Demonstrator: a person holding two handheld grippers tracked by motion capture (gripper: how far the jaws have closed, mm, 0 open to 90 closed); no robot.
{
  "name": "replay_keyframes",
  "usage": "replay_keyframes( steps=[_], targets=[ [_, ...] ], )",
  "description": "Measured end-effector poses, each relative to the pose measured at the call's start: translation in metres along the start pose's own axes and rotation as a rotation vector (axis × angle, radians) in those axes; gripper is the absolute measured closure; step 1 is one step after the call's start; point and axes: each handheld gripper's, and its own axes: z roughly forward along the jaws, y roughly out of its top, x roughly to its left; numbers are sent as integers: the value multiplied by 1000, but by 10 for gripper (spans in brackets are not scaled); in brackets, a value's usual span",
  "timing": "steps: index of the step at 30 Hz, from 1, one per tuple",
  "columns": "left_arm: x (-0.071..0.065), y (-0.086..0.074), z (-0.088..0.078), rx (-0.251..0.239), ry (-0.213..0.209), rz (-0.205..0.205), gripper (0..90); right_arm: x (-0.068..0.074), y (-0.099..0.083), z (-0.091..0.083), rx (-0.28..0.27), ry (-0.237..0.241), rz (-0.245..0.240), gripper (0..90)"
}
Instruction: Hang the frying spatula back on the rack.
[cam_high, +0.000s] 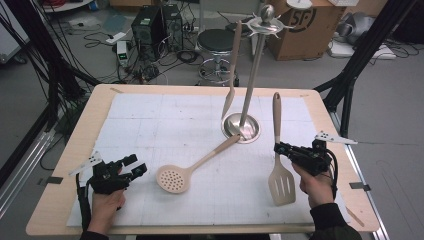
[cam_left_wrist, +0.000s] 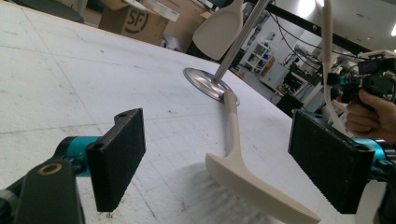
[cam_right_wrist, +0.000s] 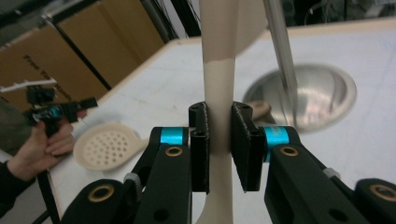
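A beige slotted spatula (cam_high: 281, 186) stands nearly upright over the white mat, blade down, and my right gripper (cam_high: 278, 148) is shut on its handle (cam_right_wrist: 218, 84). A beige perforated skimmer (cam_high: 173, 179) lies on the mat with its handle tip resting on the round metal base (cam_high: 250, 131) of a utensil stand. A third beige utensil (cam_high: 232, 75) hangs from the stand's top. My left gripper (cam_high: 132, 167) sits low at the near left, open, with the skimmer (cam_left_wrist: 247, 182) lying ahead of its pads (cam_left_wrist: 116, 158) and apart from them.
The stand's pole (cam_high: 252, 75) rises tall from the middle back of the table. The white mat (cam_high: 150, 120) covers most of the wooden tabletop (cam_high: 55, 200). Beyond the table's far edge are a stool (cam_high: 216, 42) and a cardboard box (cam_high: 310, 27).
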Motion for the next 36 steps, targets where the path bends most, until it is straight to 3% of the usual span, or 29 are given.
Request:
replay_keyframes(
  steps=[8, 13, 36],
  targets=[
    [0, 0, -1, -5, 0, -4, 195, 16, 20, 10, -118, 24, -74, 787],
    [1, 0, -1, 0, 0, 0, 195, 22, 35, 16, -153, 12, -116, 787],
    [3, 1, -2, -4, 0, -2, 195, 34, 69, 33, -340, 35, -194, 786]
  ],
)
